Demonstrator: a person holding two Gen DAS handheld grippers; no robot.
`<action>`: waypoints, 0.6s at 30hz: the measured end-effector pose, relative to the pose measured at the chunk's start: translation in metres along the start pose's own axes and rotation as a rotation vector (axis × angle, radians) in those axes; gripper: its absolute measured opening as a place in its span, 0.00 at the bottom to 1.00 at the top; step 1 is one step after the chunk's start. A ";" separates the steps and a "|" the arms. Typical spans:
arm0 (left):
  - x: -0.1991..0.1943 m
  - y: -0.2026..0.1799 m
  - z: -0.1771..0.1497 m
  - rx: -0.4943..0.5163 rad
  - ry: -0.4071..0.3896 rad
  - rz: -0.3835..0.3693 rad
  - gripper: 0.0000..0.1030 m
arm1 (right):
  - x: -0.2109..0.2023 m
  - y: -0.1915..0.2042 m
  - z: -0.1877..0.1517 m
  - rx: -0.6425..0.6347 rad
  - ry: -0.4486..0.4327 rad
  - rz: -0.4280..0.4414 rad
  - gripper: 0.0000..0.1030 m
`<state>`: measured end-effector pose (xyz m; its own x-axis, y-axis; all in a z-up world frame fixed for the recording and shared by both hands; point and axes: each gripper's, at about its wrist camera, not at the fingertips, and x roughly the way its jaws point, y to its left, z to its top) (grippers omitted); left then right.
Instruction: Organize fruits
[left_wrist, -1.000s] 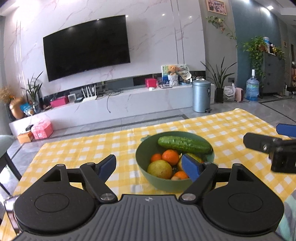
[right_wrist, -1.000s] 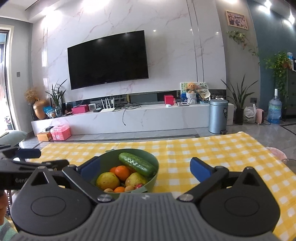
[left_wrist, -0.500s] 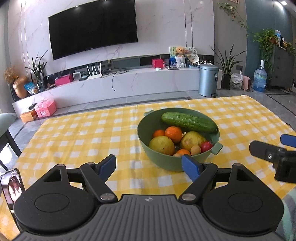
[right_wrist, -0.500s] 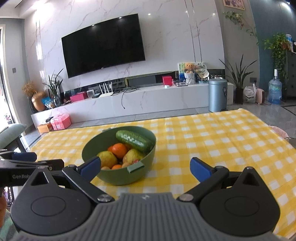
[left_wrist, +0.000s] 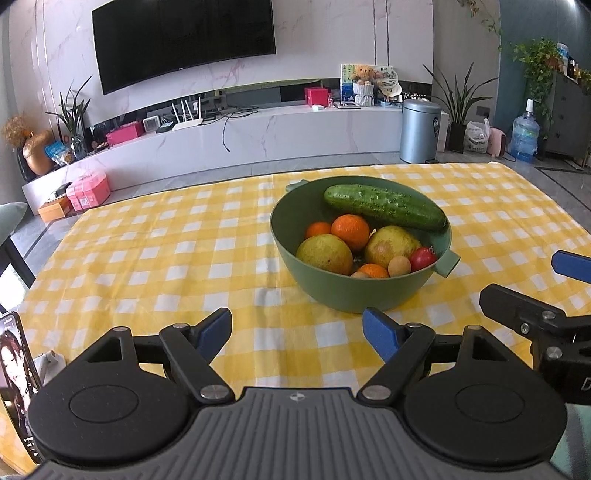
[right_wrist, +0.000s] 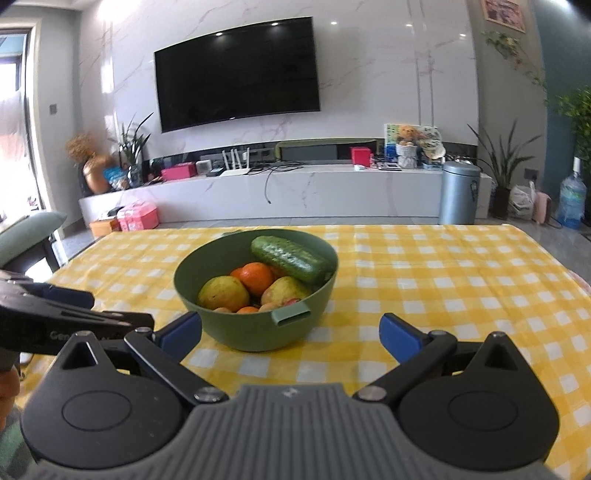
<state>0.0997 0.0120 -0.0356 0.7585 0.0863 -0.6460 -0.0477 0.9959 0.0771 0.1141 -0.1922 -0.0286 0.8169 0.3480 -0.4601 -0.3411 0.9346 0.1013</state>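
Cucumber (left_wrist: 384, 206) lies crosswise atop my bowl (left_wrist: 332, 291), dead ahead; left gripper (left_wrist: 297, 330) nearer, right gripper (right_wrist: 290, 334) likewise wide open, empty

- The phone (left_wrist: 14, 384) is cut off by the left wrist view's left edge.
- The cucumber (right_wrist: 291, 258) hides fruit beneath it.
- The small round fruits (left_wrist: 399, 266) are too small to name.

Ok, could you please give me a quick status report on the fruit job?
Left hand-held gripper open, empty; right hand-held gripper open, empty. Green bowl full, cucumber on top, untouched. Nothing in the way.
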 end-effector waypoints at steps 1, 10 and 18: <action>0.000 0.000 0.000 0.000 0.003 0.001 0.92 | 0.001 0.001 0.000 -0.004 0.000 0.000 0.96; 0.001 0.002 -0.001 0.007 0.001 0.000 0.92 | 0.004 -0.006 0.001 0.044 0.014 0.000 0.96; 0.001 0.001 -0.001 0.009 0.001 0.001 0.92 | 0.006 -0.010 0.000 0.070 0.018 0.004 0.96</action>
<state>0.0995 0.0129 -0.0372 0.7576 0.0869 -0.6469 -0.0422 0.9955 0.0843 0.1223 -0.1994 -0.0320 0.8068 0.3507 -0.4755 -0.3103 0.9364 0.1640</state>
